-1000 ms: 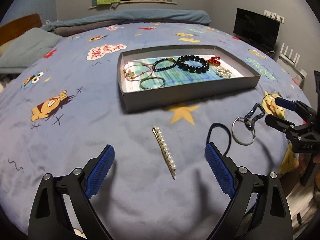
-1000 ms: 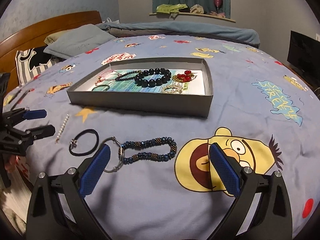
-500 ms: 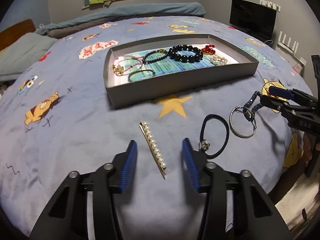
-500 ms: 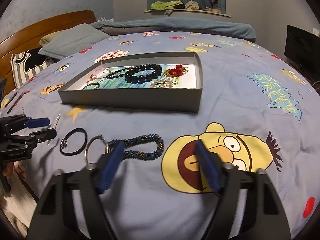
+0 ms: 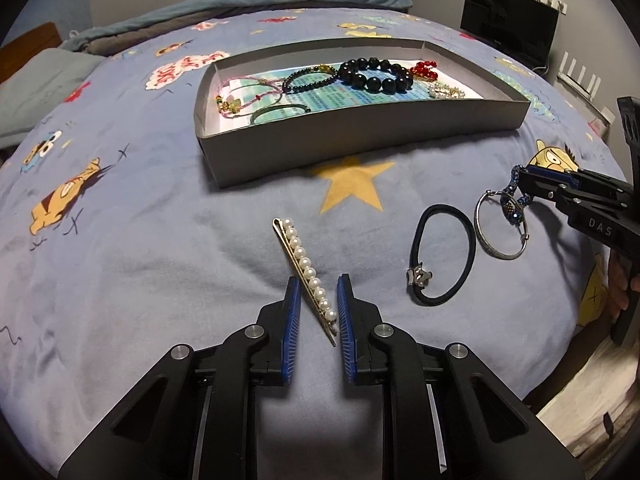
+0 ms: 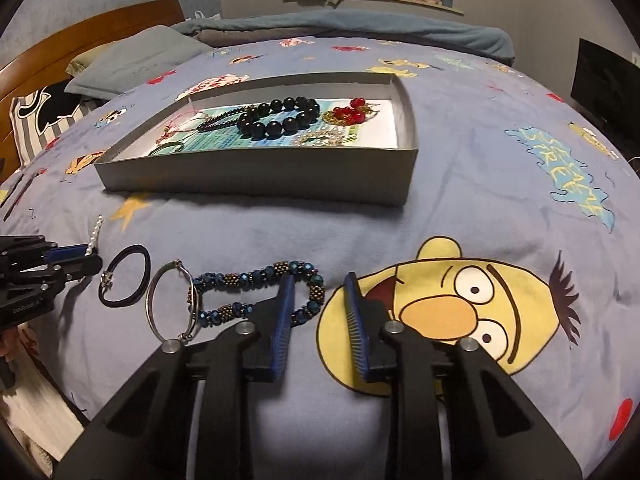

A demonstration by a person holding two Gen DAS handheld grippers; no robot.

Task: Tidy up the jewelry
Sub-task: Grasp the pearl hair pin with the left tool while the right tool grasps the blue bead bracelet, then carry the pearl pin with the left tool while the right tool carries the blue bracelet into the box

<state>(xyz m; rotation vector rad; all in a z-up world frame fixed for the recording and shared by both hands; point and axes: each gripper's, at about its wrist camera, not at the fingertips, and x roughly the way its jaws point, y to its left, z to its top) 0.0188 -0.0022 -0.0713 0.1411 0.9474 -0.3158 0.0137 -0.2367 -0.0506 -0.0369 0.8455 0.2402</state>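
Straddling pearl hair clip (image 5: pixel 308 272): left gripper (image 5: pixel 318 284) narrowly parted; right gripper (image 6: pixel 319 284) likewise, straddling beaded bracelet (image 6: pixel 260 294).

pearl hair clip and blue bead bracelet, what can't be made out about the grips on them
- Left wrist view: whether the left gripper pads touch the pearl hair clip; a narrow gap shows on each side.
- Right wrist view: the near end of the blue bead bracelet is hidden behind a finger of the right gripper, so contact is unclear.

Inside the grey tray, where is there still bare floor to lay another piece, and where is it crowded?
In the tray, bare white floor remains at the right end, between the red beads and the right wall. The middle and left, around the black bead bracelet, are crowded.
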